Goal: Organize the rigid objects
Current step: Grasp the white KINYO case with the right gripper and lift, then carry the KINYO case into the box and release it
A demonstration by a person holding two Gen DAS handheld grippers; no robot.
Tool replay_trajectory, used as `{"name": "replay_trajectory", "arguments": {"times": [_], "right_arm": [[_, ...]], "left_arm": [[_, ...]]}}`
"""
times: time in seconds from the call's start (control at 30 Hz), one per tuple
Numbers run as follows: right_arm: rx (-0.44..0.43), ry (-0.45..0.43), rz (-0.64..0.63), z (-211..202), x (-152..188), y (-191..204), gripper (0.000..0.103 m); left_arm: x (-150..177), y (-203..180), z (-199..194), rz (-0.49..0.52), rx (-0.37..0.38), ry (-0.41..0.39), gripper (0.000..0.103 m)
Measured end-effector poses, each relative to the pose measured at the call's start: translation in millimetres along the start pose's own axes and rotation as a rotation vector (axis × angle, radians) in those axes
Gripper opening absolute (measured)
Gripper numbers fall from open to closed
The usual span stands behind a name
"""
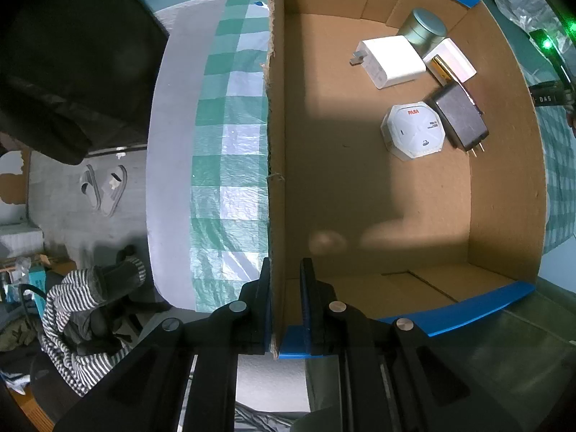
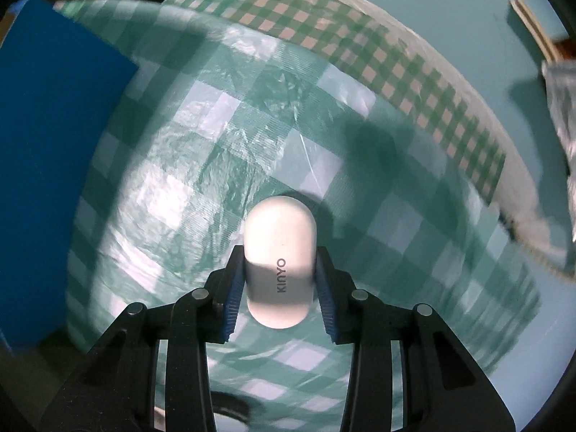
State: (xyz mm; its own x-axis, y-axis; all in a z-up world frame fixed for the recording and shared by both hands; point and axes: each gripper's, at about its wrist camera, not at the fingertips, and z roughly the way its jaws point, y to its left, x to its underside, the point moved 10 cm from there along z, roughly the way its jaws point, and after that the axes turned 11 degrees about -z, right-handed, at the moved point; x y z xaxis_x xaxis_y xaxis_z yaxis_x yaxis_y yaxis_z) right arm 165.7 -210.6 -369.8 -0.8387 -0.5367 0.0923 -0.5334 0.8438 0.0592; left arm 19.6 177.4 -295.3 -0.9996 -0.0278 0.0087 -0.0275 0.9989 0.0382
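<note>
My left gripper (image 1: 285,273) is shut on the near wall of an open cardboard box (image 1: 277,144) with blue outer sides. Inside the box, at the far right, lie a white charger (image 1: 392,60), a grey round tin (image 1: 426,28), a small white box (image 1: 451,58), a black adapter (image 1: 460,117) and a white hexagonal PASA device (image 1: 414,130). My right gripper (image 2: 279,270) is shut on a white oval KINYO device (image 2: 279,252), held above the green checked tablecloth (image 2: 201,165). The box's blue side (image 2: 54,180) is at its left.
The checked cloth (image 1: 230,144) covers the table left of the box. Below the table edge are slippers (image 1: 104,189) on the floor and a striped garment (image 1: 72,324). A crinkled plastic bag (image 2: 561,108) lies at the right by the teal wall.
</note>
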Motion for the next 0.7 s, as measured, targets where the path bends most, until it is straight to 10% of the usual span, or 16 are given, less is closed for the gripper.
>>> {"name": "replay_trajectory", "arguments": {"times": [0.7], "right_arm": [[-0.104, -0.064, 0.226, -21, 18, 35, 0.037]], "left_arm": [[-4, -8, 0, 0.029, 0.015, 0.01, 0.012]]}}
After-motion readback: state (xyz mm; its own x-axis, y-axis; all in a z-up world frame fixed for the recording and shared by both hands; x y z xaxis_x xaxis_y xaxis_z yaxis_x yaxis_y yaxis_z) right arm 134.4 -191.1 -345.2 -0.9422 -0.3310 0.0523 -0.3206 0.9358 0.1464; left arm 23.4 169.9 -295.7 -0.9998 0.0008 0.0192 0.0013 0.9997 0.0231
